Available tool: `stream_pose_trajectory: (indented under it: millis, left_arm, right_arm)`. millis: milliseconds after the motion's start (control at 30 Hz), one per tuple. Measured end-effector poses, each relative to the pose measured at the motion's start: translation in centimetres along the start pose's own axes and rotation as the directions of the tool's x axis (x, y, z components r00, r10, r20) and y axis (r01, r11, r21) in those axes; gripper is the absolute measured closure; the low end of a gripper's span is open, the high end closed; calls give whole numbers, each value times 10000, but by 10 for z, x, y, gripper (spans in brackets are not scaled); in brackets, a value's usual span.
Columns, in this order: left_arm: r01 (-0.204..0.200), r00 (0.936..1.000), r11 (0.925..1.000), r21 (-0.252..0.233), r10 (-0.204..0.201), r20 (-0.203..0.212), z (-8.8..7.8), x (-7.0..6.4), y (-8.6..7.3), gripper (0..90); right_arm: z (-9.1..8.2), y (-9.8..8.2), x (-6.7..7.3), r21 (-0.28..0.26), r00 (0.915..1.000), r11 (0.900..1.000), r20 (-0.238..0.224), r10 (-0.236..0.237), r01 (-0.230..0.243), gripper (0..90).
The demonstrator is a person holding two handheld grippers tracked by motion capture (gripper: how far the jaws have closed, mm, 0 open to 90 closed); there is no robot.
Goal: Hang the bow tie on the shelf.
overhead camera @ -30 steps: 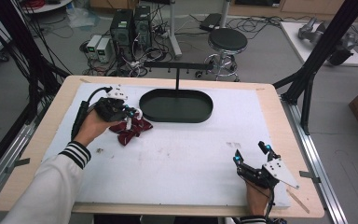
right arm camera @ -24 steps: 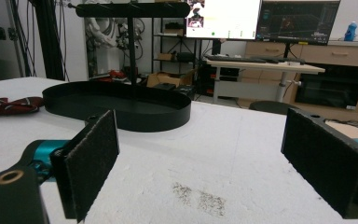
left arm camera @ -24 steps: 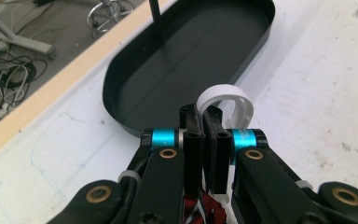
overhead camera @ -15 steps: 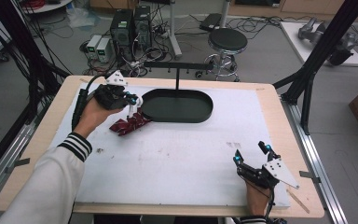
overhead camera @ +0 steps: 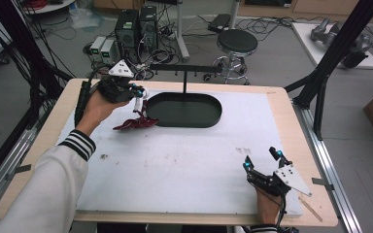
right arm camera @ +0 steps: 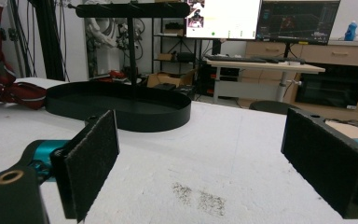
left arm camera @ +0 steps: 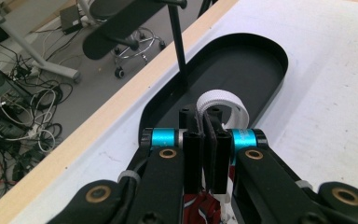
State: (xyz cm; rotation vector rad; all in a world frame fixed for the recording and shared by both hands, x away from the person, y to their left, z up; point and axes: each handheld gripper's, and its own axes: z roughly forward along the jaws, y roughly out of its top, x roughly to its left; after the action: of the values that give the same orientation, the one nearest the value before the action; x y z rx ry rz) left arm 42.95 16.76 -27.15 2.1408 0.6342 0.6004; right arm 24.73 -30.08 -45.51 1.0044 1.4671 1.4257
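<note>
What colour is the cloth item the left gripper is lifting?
Dark red cloth item with pale stripes, clearest in the high view.

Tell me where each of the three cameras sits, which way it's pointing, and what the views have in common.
High view: above the person's side, looking forward and down on the table; both forearms show, with left gripper and right gripper.
Left gripper view: on the left gripper, looking along its shut jaws clamping a white strap toward the black tray.
Right gripper view: on the right gripper, looking low across the table between open jaws.
Shared: the black tray and its T-stand; red cloth.
</note>
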Motion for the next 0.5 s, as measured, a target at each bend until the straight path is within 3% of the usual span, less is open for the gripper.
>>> stream_pose_trajectory:
  millis: [500]
  left_arm:
    - [-120,9995,9994,-319,111,-299,7,11,27,868]
  right_arm:
    - [0,0,0,25,10000,10000,13,59,-59,102]
